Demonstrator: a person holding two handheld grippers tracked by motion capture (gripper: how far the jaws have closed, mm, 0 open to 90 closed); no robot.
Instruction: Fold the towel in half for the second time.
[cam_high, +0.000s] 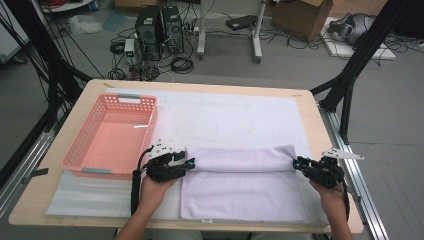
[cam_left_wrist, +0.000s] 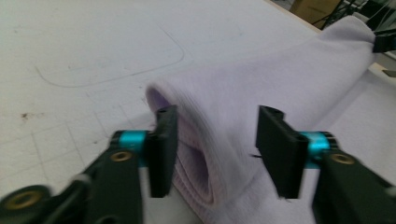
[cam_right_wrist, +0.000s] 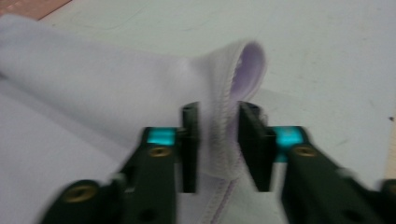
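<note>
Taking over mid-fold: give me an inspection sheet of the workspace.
Surface: wooden table with a white mat on it.
Job's things: lilac towel, far part folded toward the person.
Clutter: pink basket, nothing inside.
Grippers: left gripper and right gripper at the fold's ends, jaws open around the cloth.
Cables: black lead along the left forearm.
Surroundings: floor with computer towers, cardboard box.

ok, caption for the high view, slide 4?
Both grippers, left and right, open at the ends of a half-folded lilac towel beside a pink basket.
</note>
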